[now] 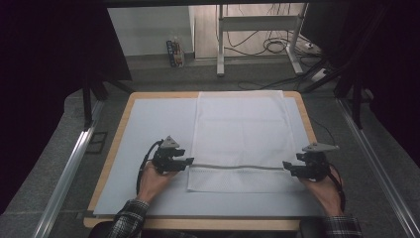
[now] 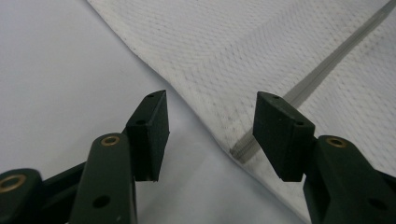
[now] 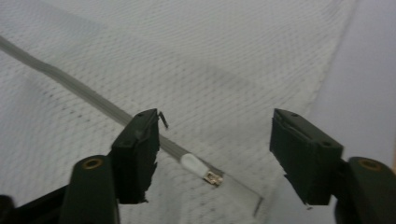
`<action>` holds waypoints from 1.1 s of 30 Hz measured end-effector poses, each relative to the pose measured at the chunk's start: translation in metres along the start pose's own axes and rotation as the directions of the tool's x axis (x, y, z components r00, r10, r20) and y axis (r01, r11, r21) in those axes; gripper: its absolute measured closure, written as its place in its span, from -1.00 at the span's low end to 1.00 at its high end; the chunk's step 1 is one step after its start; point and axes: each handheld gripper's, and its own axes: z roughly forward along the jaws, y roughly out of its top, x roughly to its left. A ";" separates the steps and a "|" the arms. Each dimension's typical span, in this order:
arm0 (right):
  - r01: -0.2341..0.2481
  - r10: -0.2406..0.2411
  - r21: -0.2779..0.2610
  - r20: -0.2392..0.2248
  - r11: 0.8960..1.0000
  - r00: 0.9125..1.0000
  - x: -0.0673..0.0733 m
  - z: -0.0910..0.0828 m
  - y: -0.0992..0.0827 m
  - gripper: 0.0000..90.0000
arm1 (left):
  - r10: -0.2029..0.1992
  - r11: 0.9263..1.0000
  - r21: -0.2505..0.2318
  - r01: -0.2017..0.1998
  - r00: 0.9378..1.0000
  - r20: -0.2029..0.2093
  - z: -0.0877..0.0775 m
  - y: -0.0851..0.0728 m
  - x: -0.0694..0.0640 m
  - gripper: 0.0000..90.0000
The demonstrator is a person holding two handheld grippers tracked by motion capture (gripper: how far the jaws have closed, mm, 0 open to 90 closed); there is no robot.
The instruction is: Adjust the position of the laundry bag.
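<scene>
The left claw (image 1: 187,161) and right claw (image 1: 287,166) are standing open at opposite ends of the grey zipper (image 1: 237,167) of the white mesh bag (image 1: 242,124), lying centre frame on the surface (image 1: 148,129).

the worktop (image 1: 110,171) is a wooden board with rounded corners, its pale brown edge showing along the left, right and near sides. a light grey-blue sheet (image 1: 148,134) covers nearly all of it. on that sheet lies a white mesh bag (image 1: 242,129), spread flat from the far edge toward the near side, right of centre. a grey zipper (image 1: 233,167) runs straight across the bag's near part.
</scene>
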 end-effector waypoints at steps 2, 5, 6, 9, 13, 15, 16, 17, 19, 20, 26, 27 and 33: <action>0.001 -0.002 0.005 0.017 1.000 1.000 -0.005 -0.001 0.000 -0.01 | 0.011 1.000 0.000 -0.011 1.000 -0.010 0.003 0.001 0.000 0.08; 0.012 -0.013 0.027 0.062 1.000 0.998 -0.012 0.001 0.000 0.15 | 0.008 1.000 0.002 -0.008 1.000 -0.016 0.008 0.004 0.000 0.16; 0.014 -0.016 0.031 0.066 0.999 0.998 -0.014 0.002 -0.001 0.21 | 0.011 1.000 0.006 -0.011 1.000 -0.025 0.009 0.004 0.000 0.18; 0.013 -0.017 0.051 0.090 0.999 0.996 -0.018 0.005 -0.001 0.31 | 0.014 1.000 0.010 -0.013 0.999 -0.031 0.013 0.005 0.000 0.16; -0.008 0.002 0.060 0.093 0.998 0.996 -0.026 0.011 -0.002 0.43 | 0.026 0.999 0.031 -0.024 0.997 -0.075 0.023 0.005 -0.001 0.08; -0.017 0.011 0.065 0.091 0.998 0.996 -0.029 0.014 -0.002 0.45 | 0.034 0.999 0.039 -0.031 0.996 -0.081 0.025 0.005 -0.001 0.05; -0.019 0.013 0.071 0.091 0.997 0.996 -0.031 0.016 -0.003 0.45 | 0.041 0.998 0.056 -0.036 0.995 -0.093 0.029 0.005 -0.002 0.05; -0.023 0.017 0.074 0.090 0.997 0.996 -0.032 0.017 -0.003 0.44 | 0.042 0.998 0.056 -0.037 0.995 -0.091 0.030 0.004 -0.002 0.05; -0.024 0.017 0.076 0.086 0.997 0.996 -0.033 0.020 -0.003 0.37 | 0.040 0.998 0.054 -0.035 0.995 -0.092 0.031 0.005 -0.002 0.06; -0.024 0.017 0.082 0.084 0.996 0.996 -0.033 0.021 -0.004 0.35 | 0.042 0.998 0.054 -0.037 0.995 -0.090 0.031 0.005 -0.002 0.11; -0.040 0.031 0.118 0.075 0.992 0.997 -0.032 0.026 -0.003 0.57 | 0.034 0.998 0.055 -0.030 0.996 -0.087 0.032 0.006 -0.006 0.42; -0.038 0.030 0.124 0.071 0.992 0.997 -0.032 0.026 -0.002 0.62 | 0.025 0.998 0.051 -0.020 0.996 -0.088 0.032 0.006 -0.006 0.55; -0.022 0.017 0.132 0.039 0.991 0.999 -0.034 0.025 -0.002 0.94 | 0.019 0.998 0.055 -0.015 0.997 -0.072 0.032 0.007 -0.006 0.98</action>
